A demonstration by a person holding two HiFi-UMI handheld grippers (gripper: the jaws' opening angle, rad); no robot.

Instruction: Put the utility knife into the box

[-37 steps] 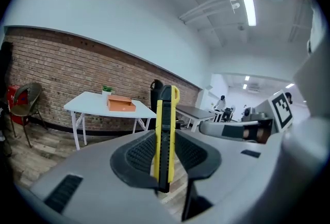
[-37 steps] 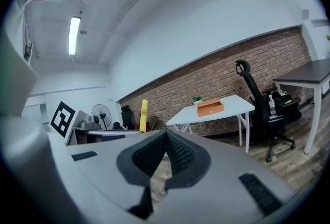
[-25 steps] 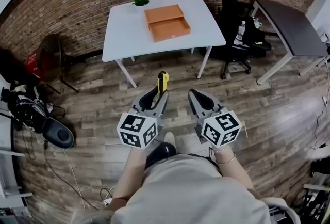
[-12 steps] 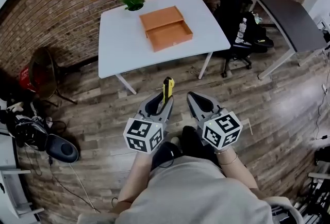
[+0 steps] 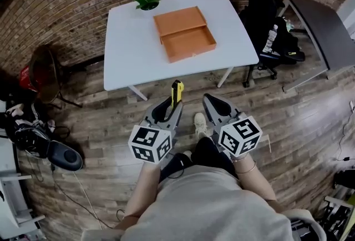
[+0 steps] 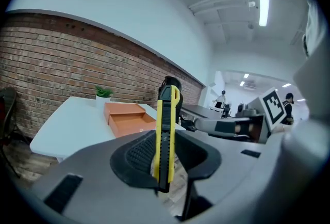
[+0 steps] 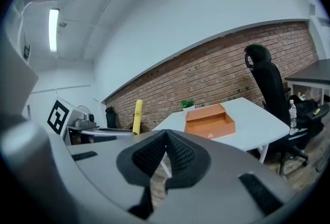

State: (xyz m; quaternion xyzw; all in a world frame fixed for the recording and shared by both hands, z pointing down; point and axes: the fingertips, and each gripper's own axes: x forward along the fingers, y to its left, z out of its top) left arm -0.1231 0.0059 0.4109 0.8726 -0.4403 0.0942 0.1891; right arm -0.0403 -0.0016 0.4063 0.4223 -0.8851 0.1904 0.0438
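Brick-walled room, white table point(image 5: 130, 40) carrying open orange box point(image 5: 191, 44). Short of table, my left gripper point(image 5: 169, 108) pinches utility knife point(image 5: 176, 93) upright; right gripper point(image 5: 214, 105) jaws pressed together, empty.

Person steps closer to white table point(image 5: 127, 40): table and orange box point(image 5: 188, 43) sit larger and lower in head view. Gap between table's near edge and utility knife point(image 5: 176, 93) tip shrinks. Light shoe point(image 5: 199, 123) now forward, between left gripper point(image 5: 168, 106) and right gripper point(image 5: 213, 103).
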